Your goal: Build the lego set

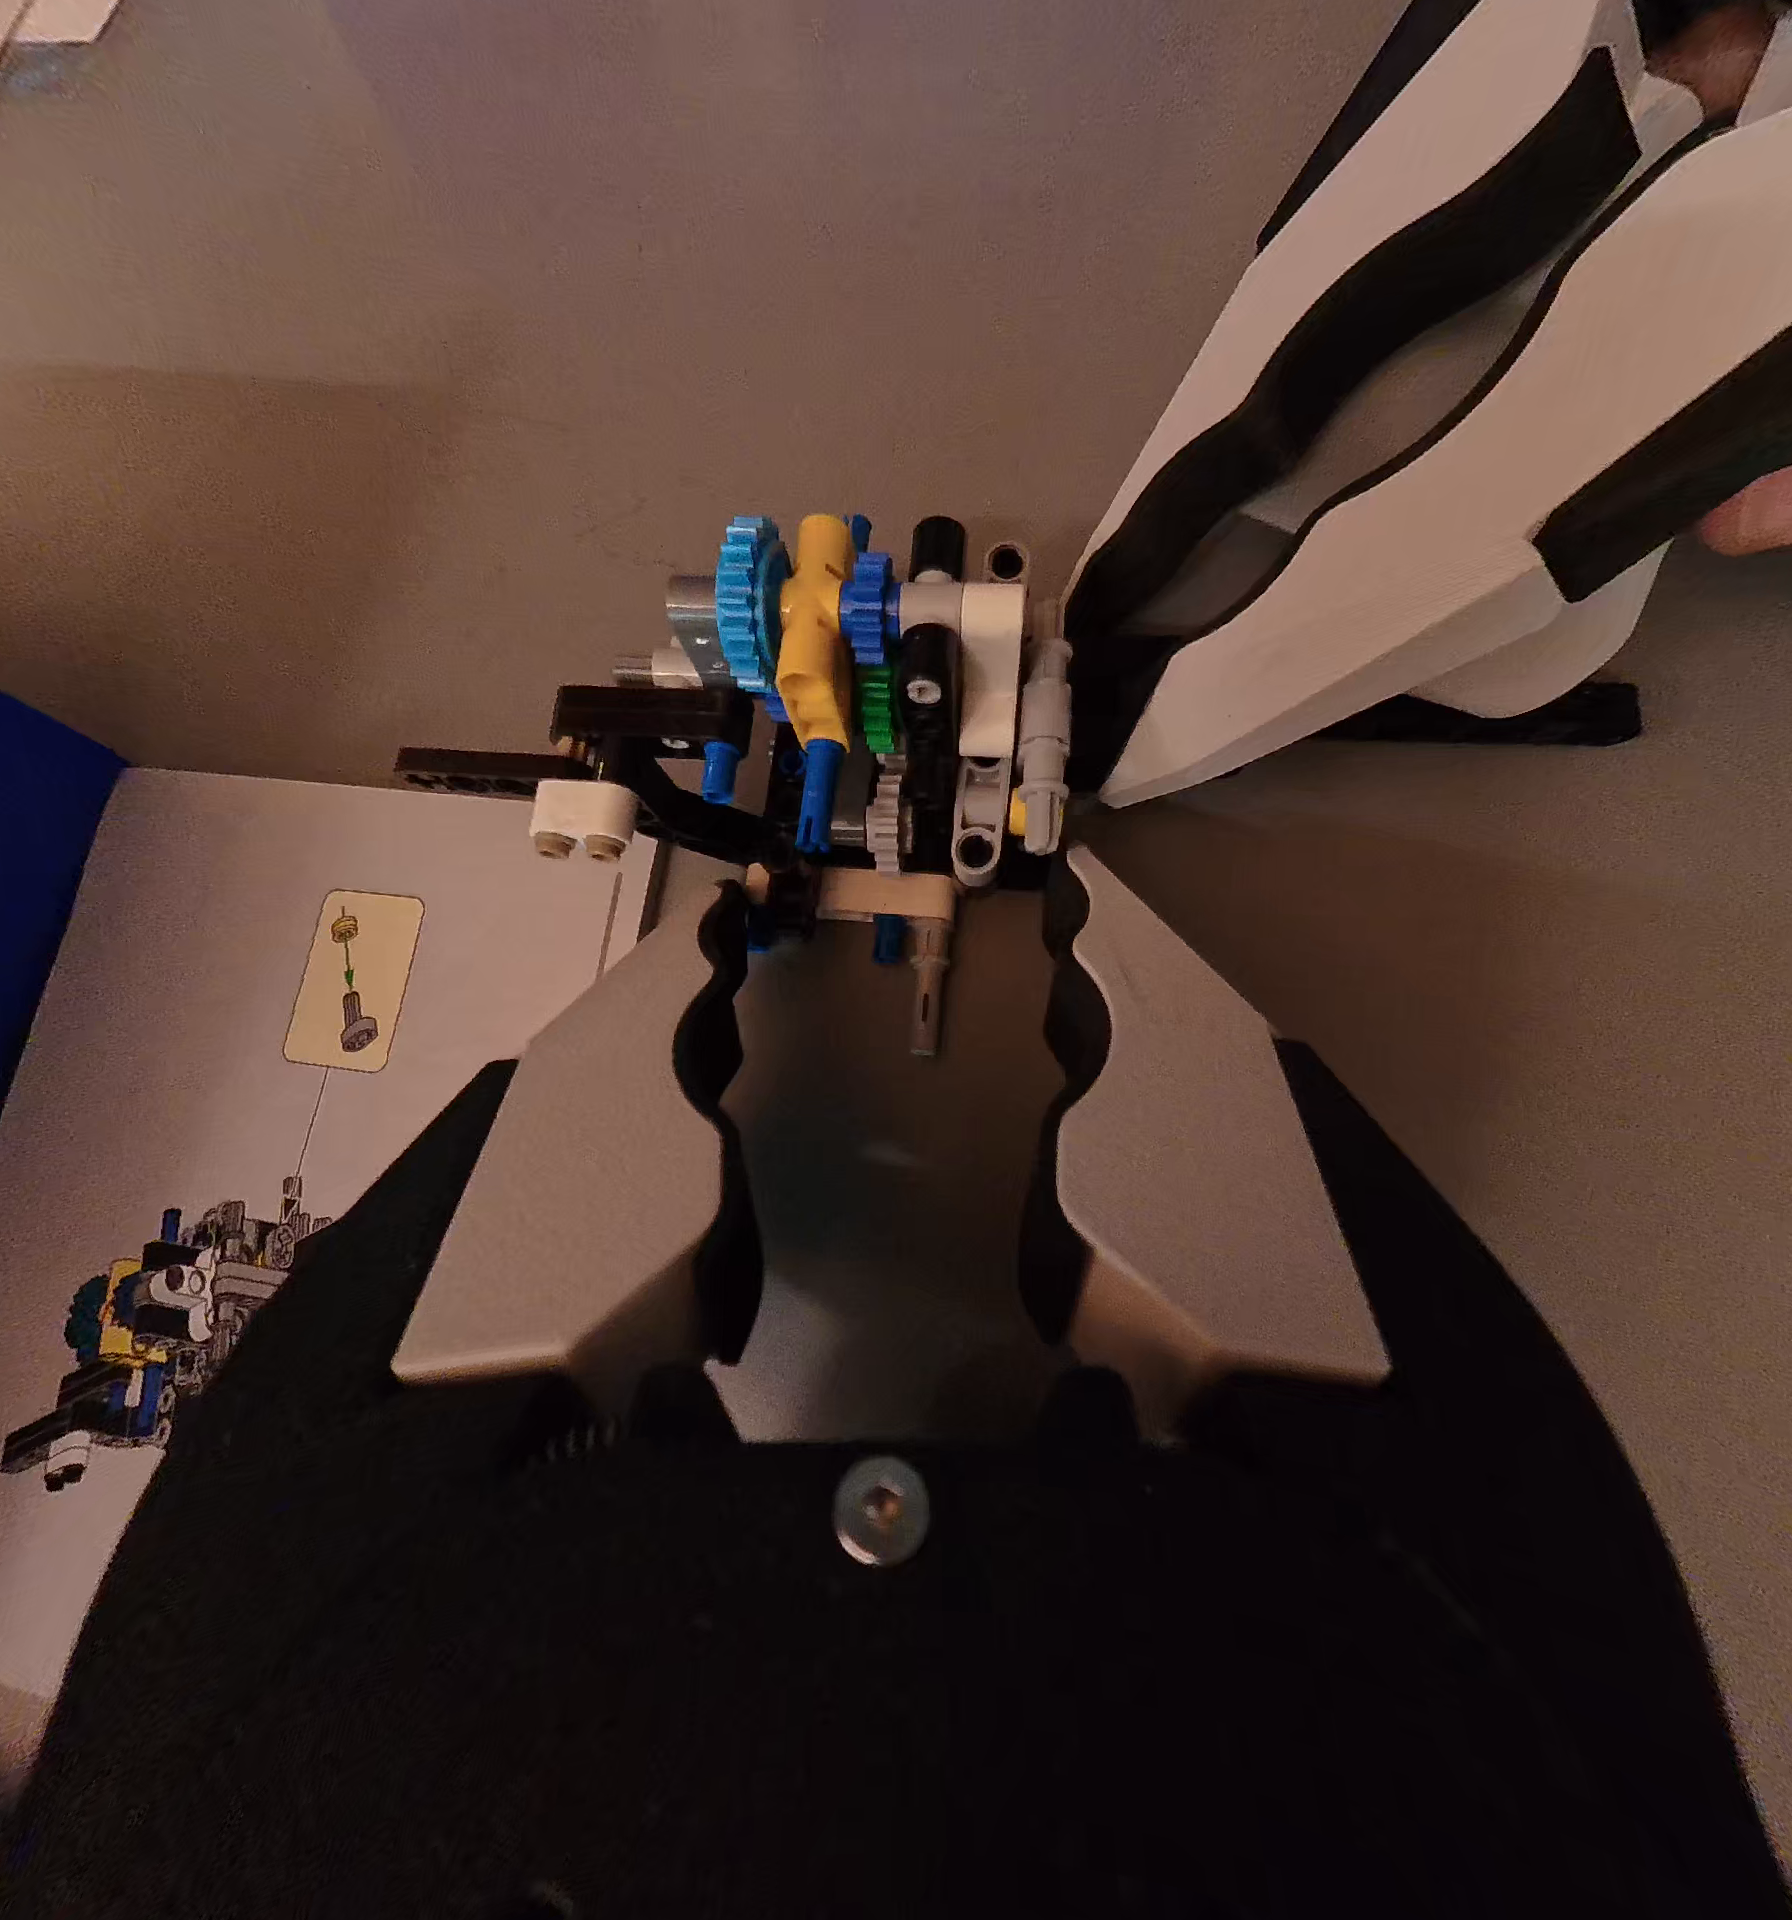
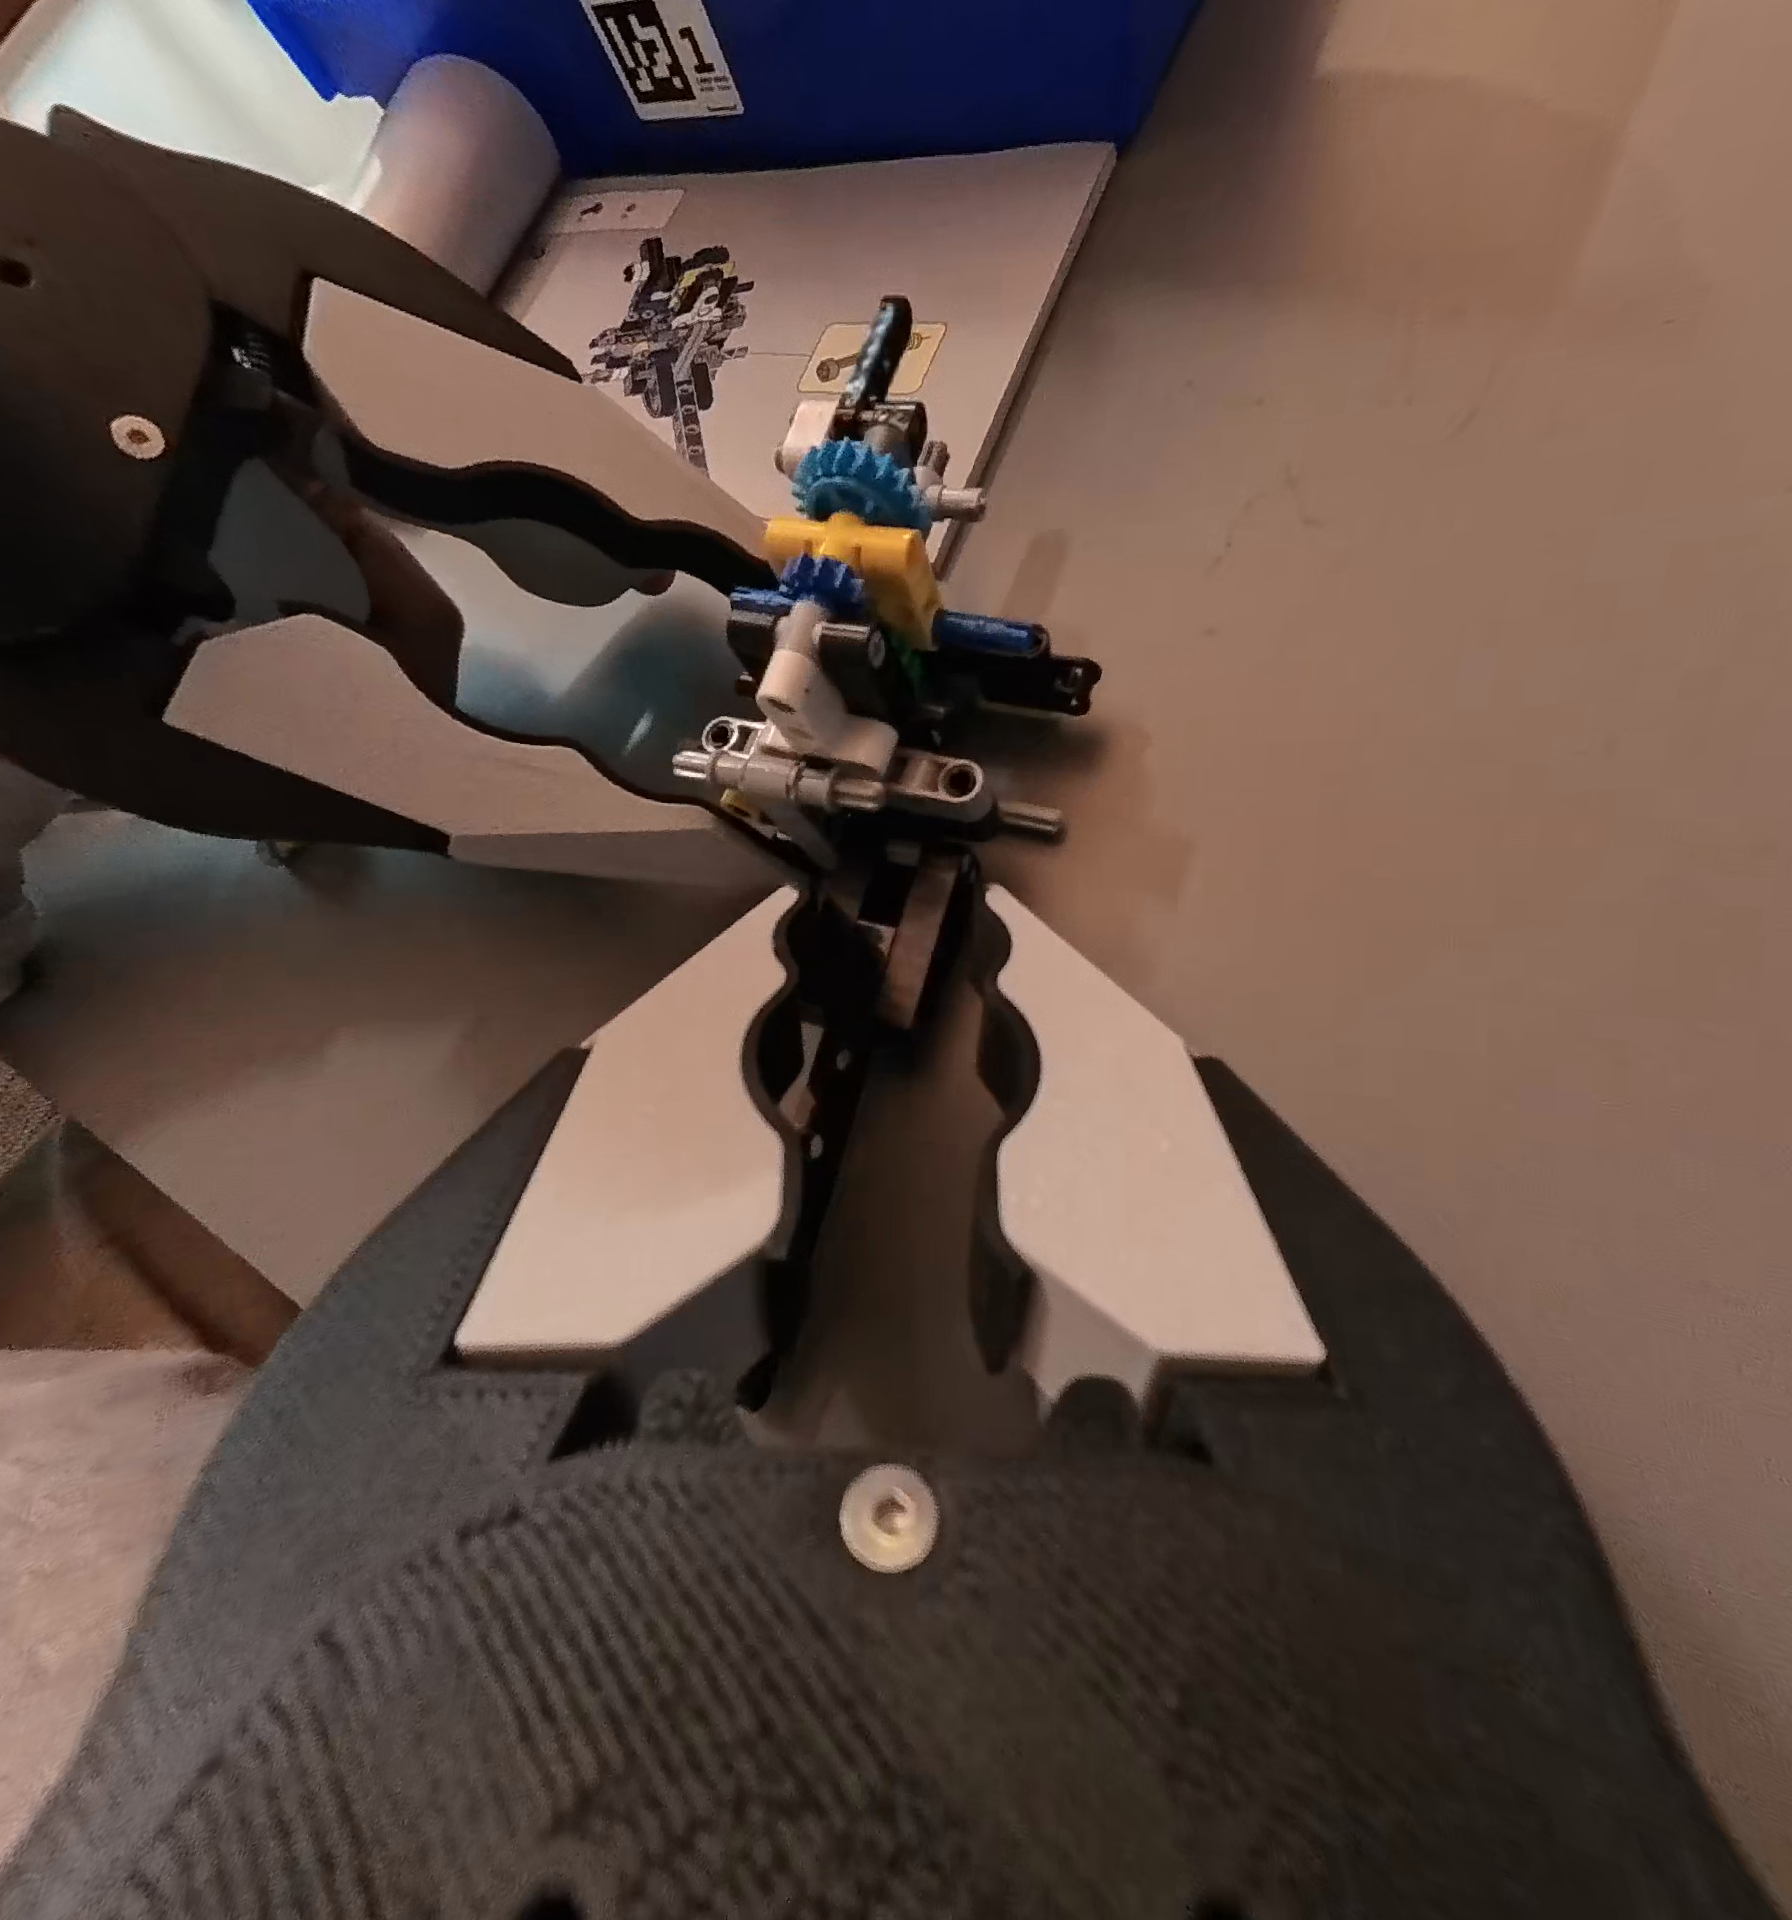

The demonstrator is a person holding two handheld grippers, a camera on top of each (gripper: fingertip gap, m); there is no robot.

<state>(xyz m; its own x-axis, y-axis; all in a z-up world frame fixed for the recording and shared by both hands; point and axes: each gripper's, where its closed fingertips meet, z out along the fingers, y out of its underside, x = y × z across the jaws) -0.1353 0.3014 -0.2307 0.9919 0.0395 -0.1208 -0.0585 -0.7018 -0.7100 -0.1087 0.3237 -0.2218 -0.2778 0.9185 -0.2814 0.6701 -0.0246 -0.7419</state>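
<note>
A small lego gear assembly [image 1: 850, 707] with light blue, dark blue, green and grey gears, a yellow connector and white and black parts is held just above the table; it also shows in the right wrist view [image 2: 840, 644]. My right gripper [image 2: 892, 914] is shut on a long black beam [image 2: 819, 1132] that sticks out of the assembly, and it comes in from the upper right in the left wrist view [image 1: 1089, 779]. My left gripper [image 1: 897, 888] is open, its two fingertips close on either side of the assembly's near end. It shows at the left in the right wrist view [image 2: 762, 707].
An open instruction booklet [image 1: 248, 1039] lies on the grey table [image 1: 456, 416] to the left of the assembly and shows behind it in the right wrist view [image 2: 975, 260]. A blue bin [image 2: 923, 83] with a black-and-white marker tag stands beyond the booklet.
</note>
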